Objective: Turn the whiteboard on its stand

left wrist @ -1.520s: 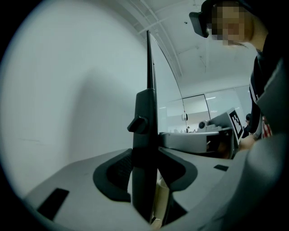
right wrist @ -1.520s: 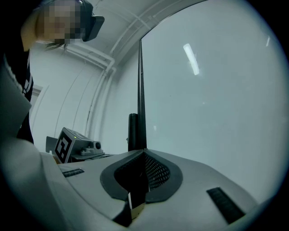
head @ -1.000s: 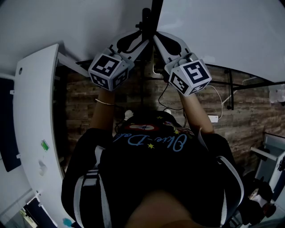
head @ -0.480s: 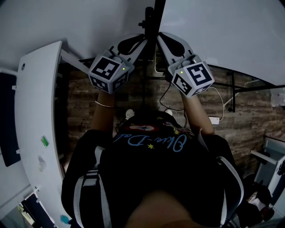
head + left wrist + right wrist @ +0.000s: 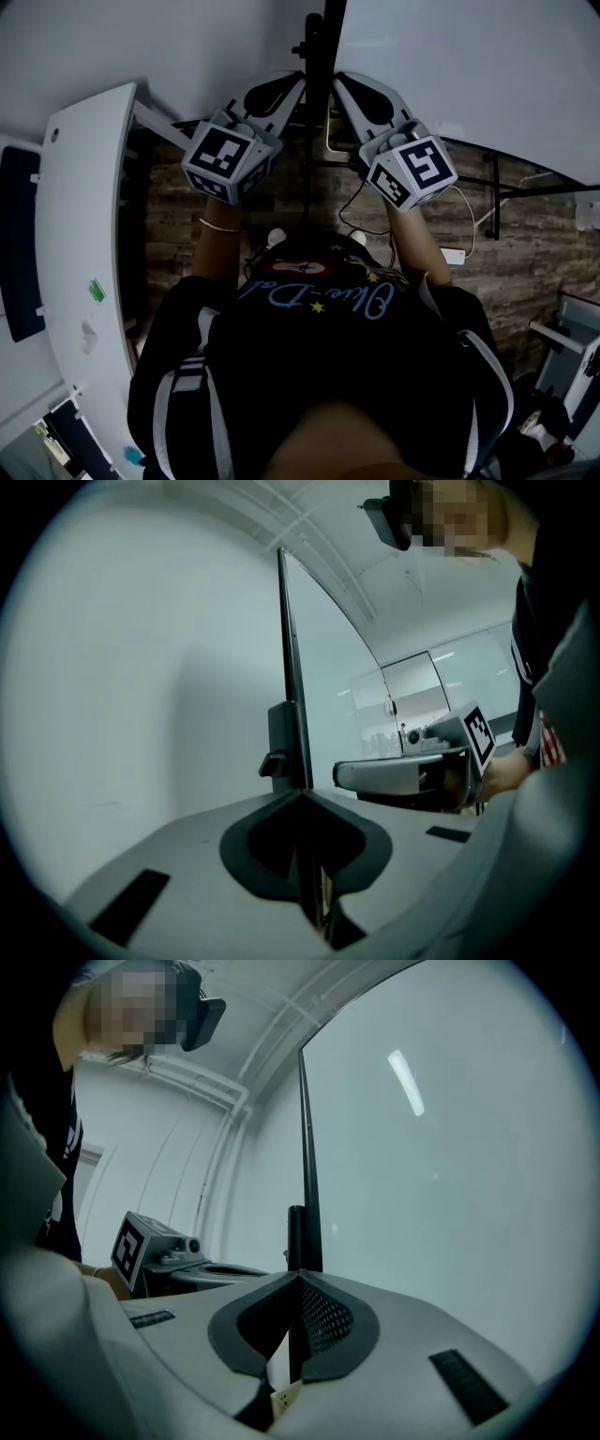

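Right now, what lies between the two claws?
The whiteboard's dark edge: head view shows left claw, jaws just closed, and right claw gripping it from opposite sides.

My right hand-held gripper [image 5: 298,1279] has a matt grey plastic shell, and its dark pads [image 5: 323,1321] carry a fine mesh texture. The whiteboard [image 5: 450,1176] is smooth and glossy, with a dark matt edge strip [image 5: 307,1166]. The floor [image 5: 169,216] looks like grainy wood planks. My shirt [image 5: 319,375] is black cloth.

Can make out pale cursive lettering with small stars on the dark shirt [image 5: 314,298], but cannot read it for certain. Elsewhere only black-and-white square markers on the left cube [image 5: 223,159] and right cube [image 5: 414,171].
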`<state>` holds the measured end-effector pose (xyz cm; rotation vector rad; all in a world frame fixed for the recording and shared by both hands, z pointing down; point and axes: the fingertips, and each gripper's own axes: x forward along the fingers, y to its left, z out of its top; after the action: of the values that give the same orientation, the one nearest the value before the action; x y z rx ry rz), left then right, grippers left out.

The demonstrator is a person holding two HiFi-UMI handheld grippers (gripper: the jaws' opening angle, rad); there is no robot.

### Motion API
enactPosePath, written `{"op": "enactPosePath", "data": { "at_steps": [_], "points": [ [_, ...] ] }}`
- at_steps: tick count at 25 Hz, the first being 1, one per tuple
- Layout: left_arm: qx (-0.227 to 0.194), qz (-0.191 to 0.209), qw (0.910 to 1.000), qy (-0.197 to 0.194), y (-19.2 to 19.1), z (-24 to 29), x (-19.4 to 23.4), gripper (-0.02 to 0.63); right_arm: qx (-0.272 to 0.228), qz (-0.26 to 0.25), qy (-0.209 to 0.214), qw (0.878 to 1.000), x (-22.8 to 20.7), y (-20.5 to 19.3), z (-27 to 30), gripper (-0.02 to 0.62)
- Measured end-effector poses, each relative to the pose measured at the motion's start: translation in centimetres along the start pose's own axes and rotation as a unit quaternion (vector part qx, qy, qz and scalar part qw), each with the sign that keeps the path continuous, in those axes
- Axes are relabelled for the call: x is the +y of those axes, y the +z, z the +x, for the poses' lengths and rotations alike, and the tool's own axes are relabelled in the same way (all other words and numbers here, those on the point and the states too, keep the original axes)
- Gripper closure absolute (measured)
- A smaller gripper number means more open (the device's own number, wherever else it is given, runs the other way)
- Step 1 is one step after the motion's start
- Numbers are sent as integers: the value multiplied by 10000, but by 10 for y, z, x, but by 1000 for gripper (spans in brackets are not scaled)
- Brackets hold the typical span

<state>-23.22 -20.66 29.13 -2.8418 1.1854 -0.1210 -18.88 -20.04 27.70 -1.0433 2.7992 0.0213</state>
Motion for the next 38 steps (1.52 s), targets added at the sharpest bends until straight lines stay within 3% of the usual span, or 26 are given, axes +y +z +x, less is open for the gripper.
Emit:
{"op": "enactPosePath", "data": {
  "at_steps": [8,19,38],
  "points": [
    [12,-53,9999,112,-2,-5,-4,581,25,-280,64,9996,4,3,-14,578],
    [19,-102,9999,73,-3,-7,-13,581,-12,-191,-196,9996,-11,7,-33,578],
    [23,-141,9999,22,-4,-7,-14,582,67,-285,-247,9993,-10,8,-36,578]
  ]
}}
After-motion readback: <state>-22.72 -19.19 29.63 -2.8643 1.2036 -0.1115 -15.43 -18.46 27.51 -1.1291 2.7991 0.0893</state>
